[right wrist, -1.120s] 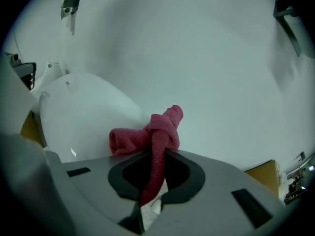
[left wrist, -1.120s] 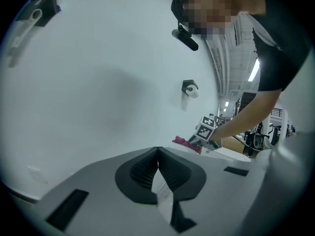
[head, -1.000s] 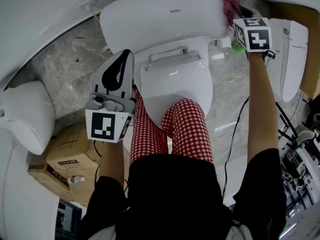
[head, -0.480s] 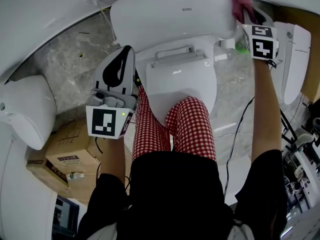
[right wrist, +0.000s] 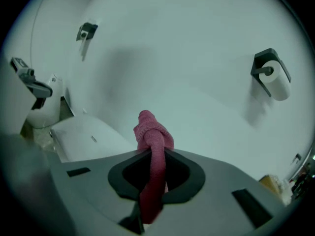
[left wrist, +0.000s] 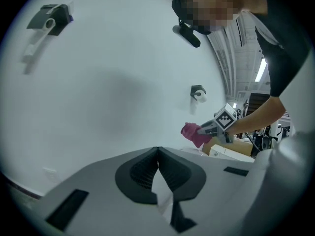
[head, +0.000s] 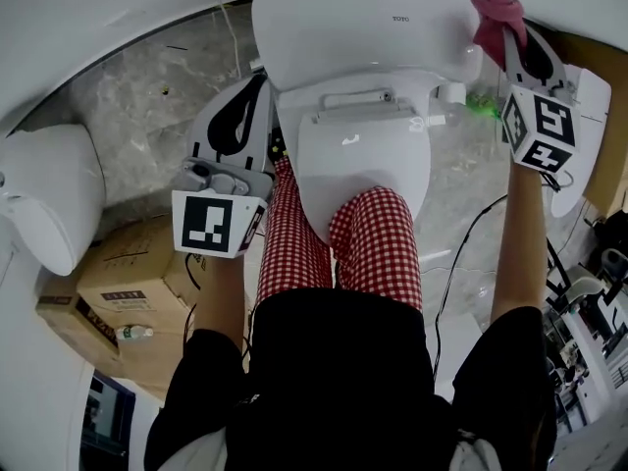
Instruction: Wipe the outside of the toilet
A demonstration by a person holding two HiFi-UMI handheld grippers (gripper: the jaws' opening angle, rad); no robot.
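- A grey marble floor [head: 137,116] surrounds the white toilet [head: 353,27] below you.
- Your right claw [head: 505,42] is clamped on a pink cloth [head: 486,13] at the tank's right end.
- Your left claw [head: 257,84] is pressed together on nothing, beside the seat's left.

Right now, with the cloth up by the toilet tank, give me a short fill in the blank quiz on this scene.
1. The right claw is shut on a ___ cloth.
2. The left claw is ___ and holds nothing.
3. The cloth is at a corner of the toilet tank, whose print reads ___.
Missing words: pink; shut; TOTO.
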